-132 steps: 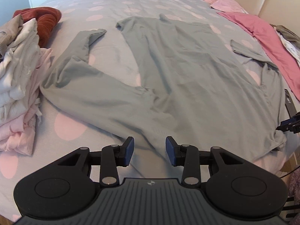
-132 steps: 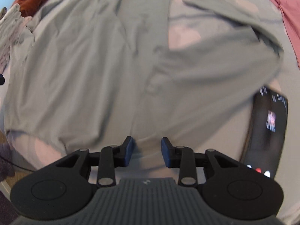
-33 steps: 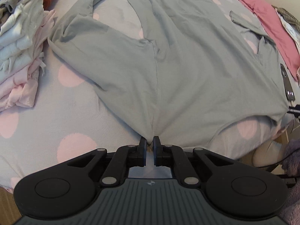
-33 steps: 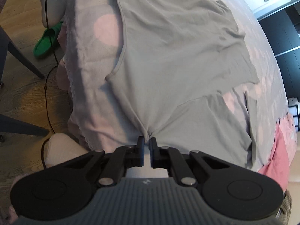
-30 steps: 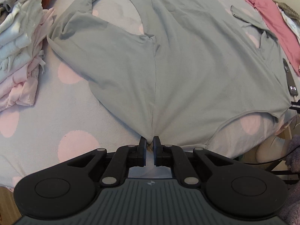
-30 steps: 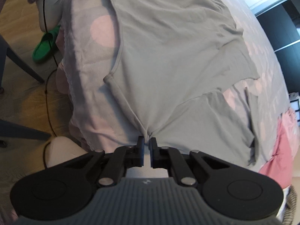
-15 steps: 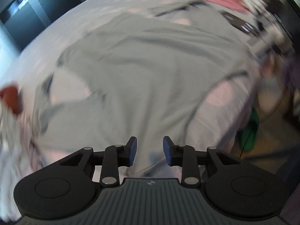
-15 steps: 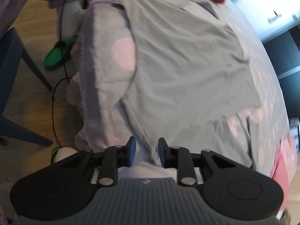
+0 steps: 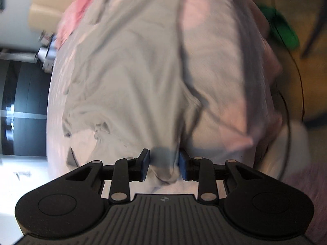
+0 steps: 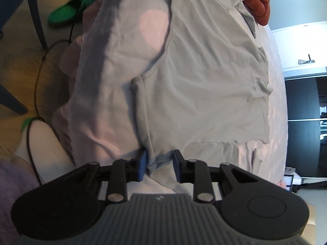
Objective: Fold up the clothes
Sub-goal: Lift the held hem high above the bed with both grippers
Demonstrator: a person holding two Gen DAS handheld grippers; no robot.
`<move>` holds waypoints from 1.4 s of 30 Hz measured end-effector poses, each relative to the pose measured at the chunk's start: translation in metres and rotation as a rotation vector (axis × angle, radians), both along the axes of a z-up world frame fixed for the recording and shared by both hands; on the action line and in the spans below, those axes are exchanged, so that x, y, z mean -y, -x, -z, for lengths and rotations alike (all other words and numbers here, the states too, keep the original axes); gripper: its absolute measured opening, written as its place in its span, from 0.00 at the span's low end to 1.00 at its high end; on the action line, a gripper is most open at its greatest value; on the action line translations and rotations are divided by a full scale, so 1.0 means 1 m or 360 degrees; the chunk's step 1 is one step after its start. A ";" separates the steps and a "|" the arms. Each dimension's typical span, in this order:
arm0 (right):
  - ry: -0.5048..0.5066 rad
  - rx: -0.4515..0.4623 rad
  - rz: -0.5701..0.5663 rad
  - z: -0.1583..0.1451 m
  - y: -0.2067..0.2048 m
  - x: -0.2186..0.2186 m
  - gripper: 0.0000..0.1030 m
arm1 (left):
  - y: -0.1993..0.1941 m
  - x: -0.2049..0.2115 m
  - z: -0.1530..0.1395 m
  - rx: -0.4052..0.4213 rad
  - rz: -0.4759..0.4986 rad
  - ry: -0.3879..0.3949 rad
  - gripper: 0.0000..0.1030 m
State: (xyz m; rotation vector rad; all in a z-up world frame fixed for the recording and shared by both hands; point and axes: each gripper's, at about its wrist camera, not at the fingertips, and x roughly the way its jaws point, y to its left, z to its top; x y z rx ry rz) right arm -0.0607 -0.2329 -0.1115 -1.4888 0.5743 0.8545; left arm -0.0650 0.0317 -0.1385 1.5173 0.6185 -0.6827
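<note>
Lying flat, grey garment point(image 10: 204, 77); both grippers point(image 9: 164, 167) point(image 10: 160, 165) parted, unclamped; rust cloth point(image 10: 258, 4) only in right view.

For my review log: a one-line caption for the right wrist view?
Right gripper open over the hem of the grey top spread on the dotted bed cover.

Left gripper point(image 9: 164, 166) and right gripper point(image 10: 158, 166): both angled downward, jaws parted, pads pressing nothing.
</note>
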 end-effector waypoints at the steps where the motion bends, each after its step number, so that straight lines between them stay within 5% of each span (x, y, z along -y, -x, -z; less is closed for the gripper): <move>1: 0.0014 0.0015 -0.0010 0.002 0.000 0.001 0.30 | 0.005 -0.003 0.005 0.0022 0.0070 -0.0070 0.28; 11: 0.0020 0.0114 -0.0135 0.017 0.006 0.015 0.36 | 0.011 -0.020 0.043 0.0282 0.0321 -0.0258 0.27; 14: -0.0014 0.0174 -0.0124 0.019 0.001 0.018 0.42 | 0.004 -0.016 0.041 0.0290 0.0245 -0.0241 0.23; 16: -0.0031 0.0168 -0.0102 0.016 0.000 0.018 0.37 | -0.001 -0.013 0.033 0.0246 0.0128 -0.0177 0.11; 18: -0.0048 0.0168 -0.0071 0.014 0.000 0.018 0.08 | -0.007 -0.009 0.015 0.0220 0.0014 -0.0038 0.07; 24: -0.0453 0.0341 0.0304 -0.035 -0.026 0.015 0.07 | -0.046 -0.013 -0.065 0.0165 -0.0510 0.0553 0.06; 30: -0.0919 0.0625 0.0694 -0.135 -0.074 0.012 0.06 | -0.098 -0.035 -0.196 0.0293 -0.1009 0.1342 0.05; 35: -0.1303 0.0942 0.0777 -0.234 -0.096 0.004 0.06 | -0.100 -0.061 -0.290 0.0492 -0.1105 0.1808 0.05; 42: -0.1792 0.1544 0.0809 -0.367 -0.073 0.016 0.06 | -0.063 -0.063 -0.401 0.0730 -0.0873 0.2268 0.05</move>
